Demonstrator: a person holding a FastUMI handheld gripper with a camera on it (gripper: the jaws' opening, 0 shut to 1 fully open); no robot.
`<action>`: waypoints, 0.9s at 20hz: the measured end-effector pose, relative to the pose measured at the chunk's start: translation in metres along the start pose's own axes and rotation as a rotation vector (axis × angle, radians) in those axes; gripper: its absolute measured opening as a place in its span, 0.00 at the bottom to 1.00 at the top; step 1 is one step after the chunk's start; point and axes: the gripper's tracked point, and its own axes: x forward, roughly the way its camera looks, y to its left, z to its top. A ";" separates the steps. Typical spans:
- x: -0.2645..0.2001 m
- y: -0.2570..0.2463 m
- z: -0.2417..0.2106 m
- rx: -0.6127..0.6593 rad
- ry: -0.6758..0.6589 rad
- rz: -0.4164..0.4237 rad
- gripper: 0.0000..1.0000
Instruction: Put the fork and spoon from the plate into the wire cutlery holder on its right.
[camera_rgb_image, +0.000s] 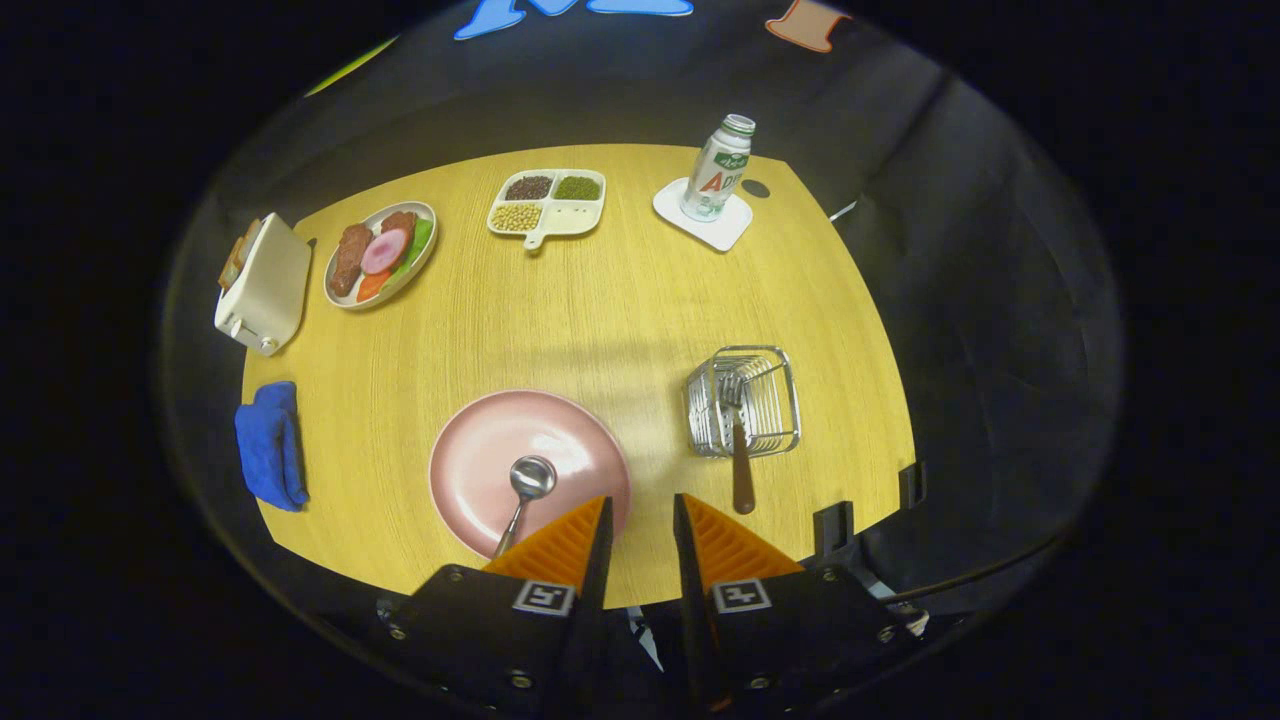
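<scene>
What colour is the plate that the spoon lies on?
Pink, plain, clearest in the gripper view: the plate holds the spoon, just ahead of the open gripper.

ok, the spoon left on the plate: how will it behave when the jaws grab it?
The spoon looks polished metal, so probably stiff and slippery. Its thin handle lies nearly flat on the glossy pink plate, so it may skid or pivot rather than lift cleanly. The gripper is open, holding nothing, its jaws a narrow gap apart just right of the handle.
</scene>
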 end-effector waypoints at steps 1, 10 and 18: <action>0.004 0.009 -0.007 -0.002 0.017 0.010 0.39; 0.047 0.084 -0.067 0.079 0.208 0.122 0.39; 0.084 0.117 -0.090 0.139 0.271 0.187 0.39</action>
